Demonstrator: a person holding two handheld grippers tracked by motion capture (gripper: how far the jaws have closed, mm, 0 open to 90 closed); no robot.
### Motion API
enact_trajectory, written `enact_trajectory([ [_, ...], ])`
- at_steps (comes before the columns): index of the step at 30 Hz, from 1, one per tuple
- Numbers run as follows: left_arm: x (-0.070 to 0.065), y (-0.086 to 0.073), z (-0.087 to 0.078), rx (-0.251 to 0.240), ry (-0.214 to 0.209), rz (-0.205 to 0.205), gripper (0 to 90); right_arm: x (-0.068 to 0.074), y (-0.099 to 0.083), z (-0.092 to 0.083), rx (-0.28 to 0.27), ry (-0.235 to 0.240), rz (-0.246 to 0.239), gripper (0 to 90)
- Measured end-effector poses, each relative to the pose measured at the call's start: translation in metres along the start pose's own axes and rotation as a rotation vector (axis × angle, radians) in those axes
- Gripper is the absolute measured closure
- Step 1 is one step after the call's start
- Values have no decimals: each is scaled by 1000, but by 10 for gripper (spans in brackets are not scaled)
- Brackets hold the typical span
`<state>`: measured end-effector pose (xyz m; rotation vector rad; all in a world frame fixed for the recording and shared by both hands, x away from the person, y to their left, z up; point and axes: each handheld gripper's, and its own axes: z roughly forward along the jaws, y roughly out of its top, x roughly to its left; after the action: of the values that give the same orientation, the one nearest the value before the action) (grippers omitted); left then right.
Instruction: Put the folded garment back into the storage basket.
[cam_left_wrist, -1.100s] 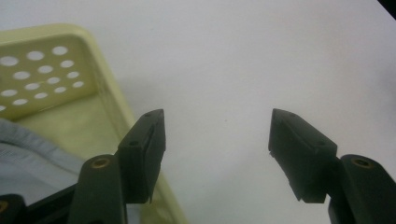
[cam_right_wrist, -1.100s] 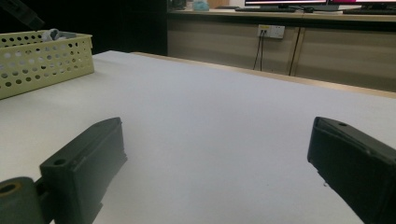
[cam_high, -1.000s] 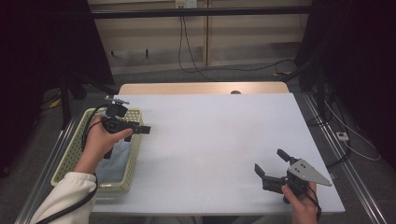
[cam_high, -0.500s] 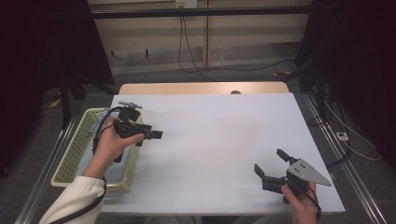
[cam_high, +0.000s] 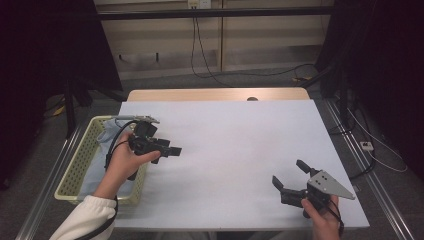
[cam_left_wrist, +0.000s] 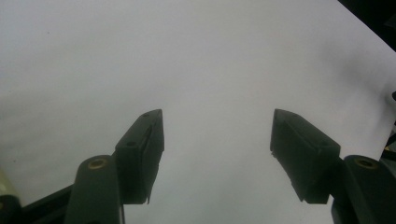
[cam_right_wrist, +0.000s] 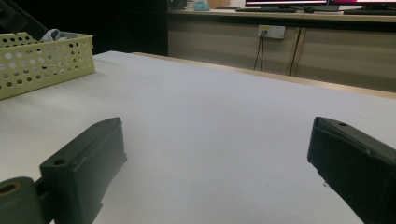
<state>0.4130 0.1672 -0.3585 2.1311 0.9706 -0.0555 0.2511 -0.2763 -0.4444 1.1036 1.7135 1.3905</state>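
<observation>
White table (cam_high: 225, 145), dim room with cabinets (cam_high: 220, 45).

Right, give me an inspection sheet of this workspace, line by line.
Surface: white table, bare in the middle.
Job's things: yellow basket at the table's left edge, with pale cloth in it.
Clutter: nothing seen.
Tongs: left tongs open, empty, over the table just right of the basket; right tongs open, empty, near the front right corner.
Cables: black cable loops from the left tongs; wall cables hang behind the table.
Surroundings: dark curtains on both sides, a cabinet behind.
</observation>
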Motion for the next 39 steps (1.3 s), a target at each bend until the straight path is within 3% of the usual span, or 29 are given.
enact_trajectory([
  [33, -12, -34, 14, 13, -31, 25, 352, 1, 0, 0, 2, 2, -1, 40],
  [39, -14, -40, 15, -6, -36, 14, 352, 1, 0, 0, 0, 3, -2, 40],
])
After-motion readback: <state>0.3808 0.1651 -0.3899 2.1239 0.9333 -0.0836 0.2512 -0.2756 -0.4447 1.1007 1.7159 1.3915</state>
